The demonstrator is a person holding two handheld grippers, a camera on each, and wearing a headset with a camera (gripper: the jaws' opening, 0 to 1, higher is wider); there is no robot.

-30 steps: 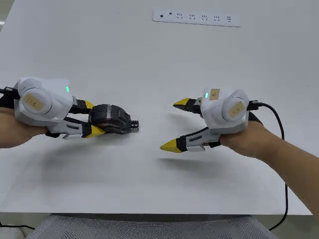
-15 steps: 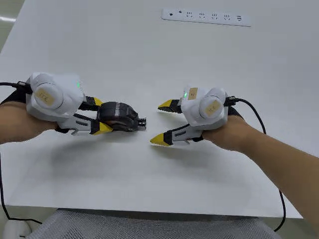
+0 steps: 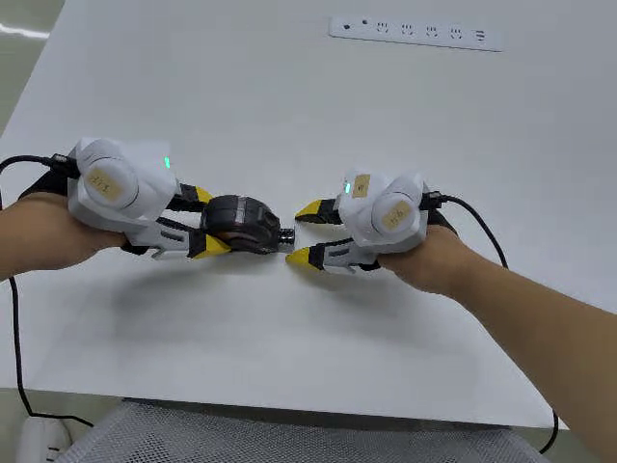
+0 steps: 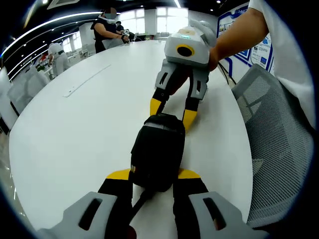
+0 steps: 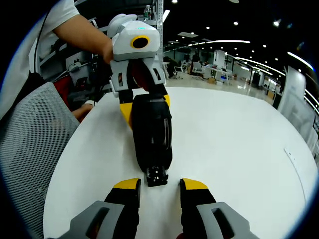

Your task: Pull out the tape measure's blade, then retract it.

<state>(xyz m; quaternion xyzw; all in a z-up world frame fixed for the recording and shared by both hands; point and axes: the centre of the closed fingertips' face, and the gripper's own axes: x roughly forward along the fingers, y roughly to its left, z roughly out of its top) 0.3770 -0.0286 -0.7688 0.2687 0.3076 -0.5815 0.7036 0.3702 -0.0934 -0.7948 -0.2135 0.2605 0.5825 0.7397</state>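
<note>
Closing in, we've got the right tool (image 3: 302, 233), jaws narrowed but open, right at the blade hook (image 5: 156, 176); left tool (image 3: 206, 221) grips the tape measure (image 3: 241, 224), pull's next

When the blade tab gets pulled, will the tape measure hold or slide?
The tape measure looks hard-shelled and dense, probably rigid. The left gripper clamps its sides, so it likely won't slide. Its blade tab is small, possibly slippery to pinch.

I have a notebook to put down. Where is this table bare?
Crowded mid-table: the left gripper clamps the tape measure, the right gripper's open jaws face its tip. Bare table lies between them and the power strip, and along the near edge.
</note>
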